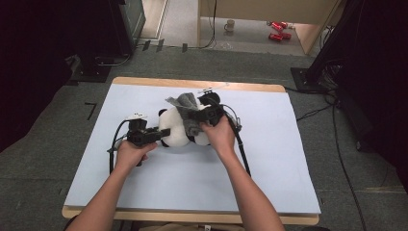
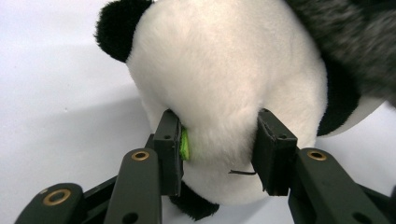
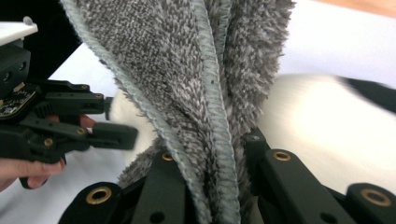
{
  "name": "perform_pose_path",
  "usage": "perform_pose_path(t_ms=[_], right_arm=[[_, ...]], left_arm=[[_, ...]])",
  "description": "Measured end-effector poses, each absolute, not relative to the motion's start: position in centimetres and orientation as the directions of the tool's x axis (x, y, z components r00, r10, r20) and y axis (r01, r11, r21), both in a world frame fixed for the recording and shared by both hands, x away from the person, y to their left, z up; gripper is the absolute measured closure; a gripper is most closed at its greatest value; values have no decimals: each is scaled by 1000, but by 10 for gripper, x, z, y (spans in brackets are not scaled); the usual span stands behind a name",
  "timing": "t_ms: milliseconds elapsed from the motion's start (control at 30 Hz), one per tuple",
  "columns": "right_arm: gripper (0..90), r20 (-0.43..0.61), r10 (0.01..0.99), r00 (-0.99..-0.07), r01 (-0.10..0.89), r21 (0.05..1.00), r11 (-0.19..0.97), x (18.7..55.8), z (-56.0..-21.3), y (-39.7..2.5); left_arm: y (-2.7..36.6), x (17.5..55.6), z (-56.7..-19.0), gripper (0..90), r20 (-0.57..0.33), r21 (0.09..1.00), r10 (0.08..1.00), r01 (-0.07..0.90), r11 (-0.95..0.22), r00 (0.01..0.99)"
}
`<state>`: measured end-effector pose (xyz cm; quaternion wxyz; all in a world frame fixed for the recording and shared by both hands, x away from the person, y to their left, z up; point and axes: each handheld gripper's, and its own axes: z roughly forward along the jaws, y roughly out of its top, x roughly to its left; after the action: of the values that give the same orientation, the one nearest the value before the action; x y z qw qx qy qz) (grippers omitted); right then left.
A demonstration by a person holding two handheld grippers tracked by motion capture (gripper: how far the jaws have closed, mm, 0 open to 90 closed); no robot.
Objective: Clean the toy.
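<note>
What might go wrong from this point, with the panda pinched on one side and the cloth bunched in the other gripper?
1. The left gripper squeezes only soft plush on the toy panda; a hard wipe may tug the toy loose or drag it.
2. The right gripper holds the grey cloth by a bunched fold, so it may slip out mid-stroke.
3. The two grippers work close together over the panda and may bump.

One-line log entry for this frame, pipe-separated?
left hand-held gripper: shut on plush panda | right hand-held gripper: shut on grey towel | towel raised over panda | surface: light blue table
</note>
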<state>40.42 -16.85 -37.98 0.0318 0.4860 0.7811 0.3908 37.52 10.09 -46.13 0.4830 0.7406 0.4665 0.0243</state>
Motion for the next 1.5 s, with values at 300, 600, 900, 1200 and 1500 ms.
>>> perform_pose_path(t_ms=[300, 600, 900, 1200, 1500], right_arm=[[779, 354, 802, -481, 737, 659, 151, 398, -372, -212], [776, 360, 817, -451, 736, 668, 113, 397, -372, -238], [778, 357, 845, -398, 745, 663, 71, 390, -383, -262], [779, 377, 862, -338, 741, 671, -2, 388, -375, -290], [777, 397, 807, -437, 716, 697, 45, 372, -370, -258]], left_arm=[[102, 377, -462, 587, -429, 736, 709, 672, -85, 559], [102, 377, -462, 587, -433, 735, 709, 673, -79, 556], [103, 376, -463, 584, -432, 735, 707, 673, -84, 560], [105, 379, -466, 574, -436, 738, 700, 670, -82, 566], [105, 380, -462, 445, -395, 778, 707, 623, -83, 587]])
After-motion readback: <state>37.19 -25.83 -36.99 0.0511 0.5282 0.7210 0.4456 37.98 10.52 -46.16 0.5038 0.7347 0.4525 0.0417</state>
